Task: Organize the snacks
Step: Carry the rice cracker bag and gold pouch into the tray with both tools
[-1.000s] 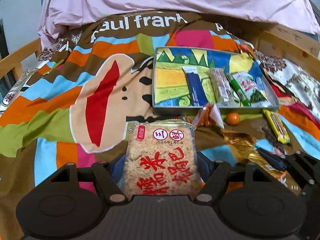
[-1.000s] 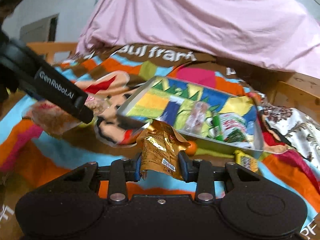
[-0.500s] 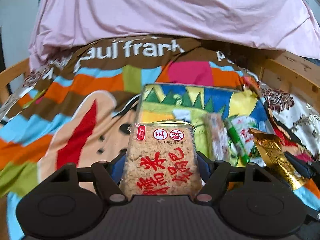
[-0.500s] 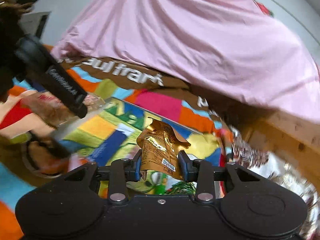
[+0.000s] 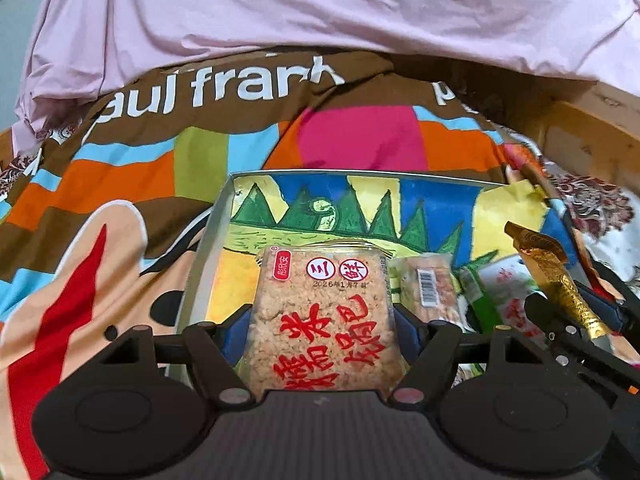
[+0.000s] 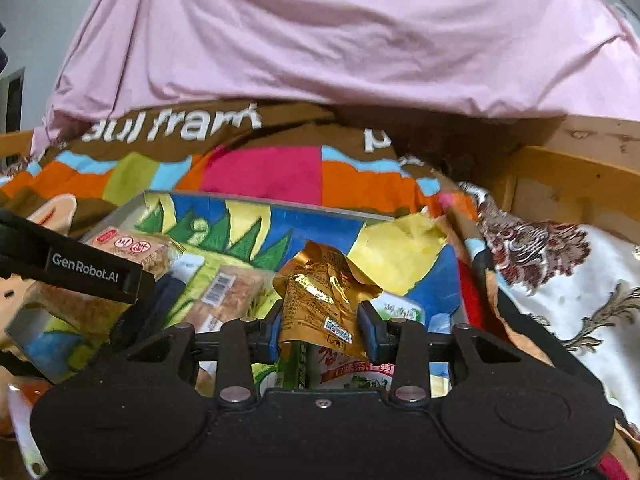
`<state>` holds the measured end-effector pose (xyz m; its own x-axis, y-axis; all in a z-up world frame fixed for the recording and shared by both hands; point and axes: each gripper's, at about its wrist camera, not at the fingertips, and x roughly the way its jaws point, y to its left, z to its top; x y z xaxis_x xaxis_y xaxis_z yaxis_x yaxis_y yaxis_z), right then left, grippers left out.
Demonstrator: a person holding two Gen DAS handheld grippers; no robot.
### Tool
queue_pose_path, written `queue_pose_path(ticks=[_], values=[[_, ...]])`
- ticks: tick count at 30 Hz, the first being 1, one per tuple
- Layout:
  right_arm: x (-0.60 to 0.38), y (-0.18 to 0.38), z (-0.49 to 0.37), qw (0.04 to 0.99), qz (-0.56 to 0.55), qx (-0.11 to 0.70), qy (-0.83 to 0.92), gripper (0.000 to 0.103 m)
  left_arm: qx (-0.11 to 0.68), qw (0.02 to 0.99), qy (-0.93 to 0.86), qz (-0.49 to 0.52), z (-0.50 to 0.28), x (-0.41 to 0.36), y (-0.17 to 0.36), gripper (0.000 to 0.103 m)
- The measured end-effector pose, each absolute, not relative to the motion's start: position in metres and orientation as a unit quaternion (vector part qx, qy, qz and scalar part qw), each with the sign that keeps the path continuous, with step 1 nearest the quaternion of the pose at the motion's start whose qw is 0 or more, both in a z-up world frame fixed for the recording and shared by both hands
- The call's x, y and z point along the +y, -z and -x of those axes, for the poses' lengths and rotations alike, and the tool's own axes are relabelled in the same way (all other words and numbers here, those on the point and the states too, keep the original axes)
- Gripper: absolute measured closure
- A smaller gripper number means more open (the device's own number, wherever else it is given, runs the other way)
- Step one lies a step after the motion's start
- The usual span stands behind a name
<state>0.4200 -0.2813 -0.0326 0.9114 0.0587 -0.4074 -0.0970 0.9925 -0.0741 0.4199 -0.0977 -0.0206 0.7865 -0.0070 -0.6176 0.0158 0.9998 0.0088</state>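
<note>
Your left gripper (image 5: 322, 320) clamps the rice cake (image 5: 320, 316), right gripper (image 6: 322, 320) pinches the gold pouch (image 6: 320, 300), both low-center over the tray (image 5: 208, 248), so dropping together could jam them.

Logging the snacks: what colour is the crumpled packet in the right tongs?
Shiny gold packet, best seen in the right wrist view.

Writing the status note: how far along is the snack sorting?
Done: several packets, including a barcoded bar, already lie in the tray. In hand: left gripper grips a rice cake pack and right gripper a gold packet, both over the tray, neither released. Left: dropping both; other loose snacks are out of view.
</note>
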Motion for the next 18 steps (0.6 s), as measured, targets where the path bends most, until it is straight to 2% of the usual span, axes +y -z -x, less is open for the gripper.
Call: queue_pose_path(ticks=[13,18], values=[[-0.276,0.038,-0.431,0.967,0.039,0.241,-0.079,0.044,0.344,0.939,-0.015,-0.019,-0.440,-0.109,0.046,0.027],[-0.279,0.037,-0.431,0.967,0.026,0.240,-0.087,0.027,0.353,0.936,-0.011,-0.015,-0.440,-0.107,0.045,0.026]])
